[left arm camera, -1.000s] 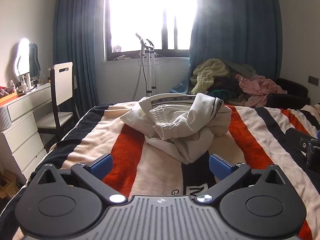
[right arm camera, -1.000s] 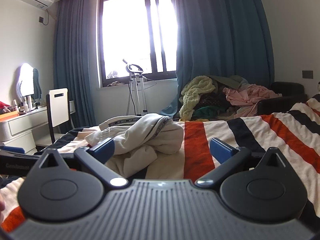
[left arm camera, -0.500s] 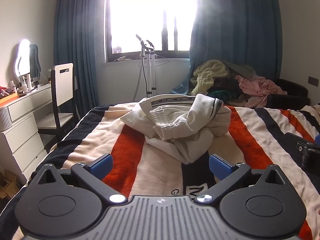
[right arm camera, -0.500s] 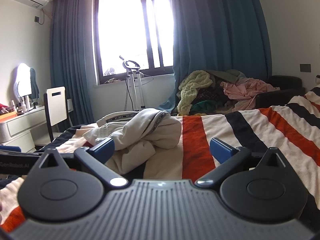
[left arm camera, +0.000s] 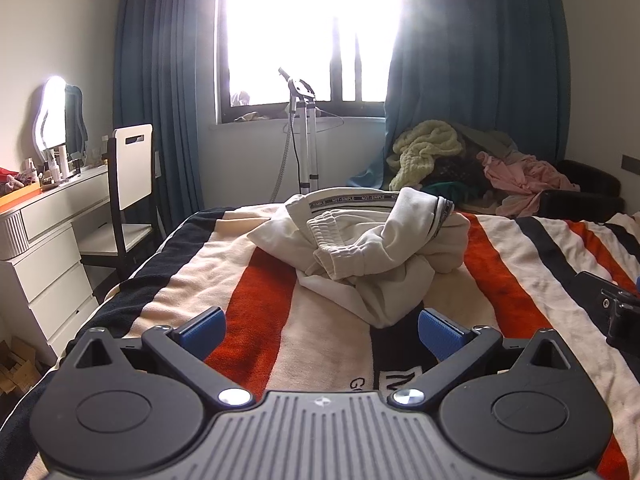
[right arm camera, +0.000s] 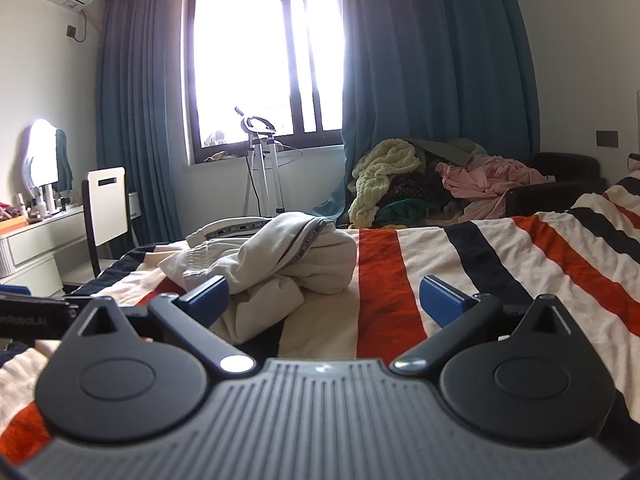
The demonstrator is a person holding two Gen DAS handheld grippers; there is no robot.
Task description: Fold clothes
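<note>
A crumpled cream-white garment (left arm camera: 372, 248) with ribbed cuffs and a lettered band lies in a heap on the striped bed cover (left arm camera: 248, 304). It also shows in the right wrist view (right arm camera: 276, 264), left of centre. My left gripper (left arm camera: 320, 330) is open and empty, just short of the heap's near edge. My right gripper (right arm camera: 324, 300) is open and empty, low over the bed, with the heap ahead and to its left. The right gripper's body shows at the right edge of the left wrist view (left arm camera: 616, 312).
A pile of other clothes (left arm camera: 472, 160) lies beyond the bed at the back right. A garment steamer stand (left arm camera: 304, 132) stands under the window. A white dresser (left arm camera: 44, 248) and a chair (left arm camera: 128, 192) stand at the left.
The right wrist view has tilted up and swung slightly, so the room sits lower in frame. The left gripper has barely moved. Both stay open.
</note>
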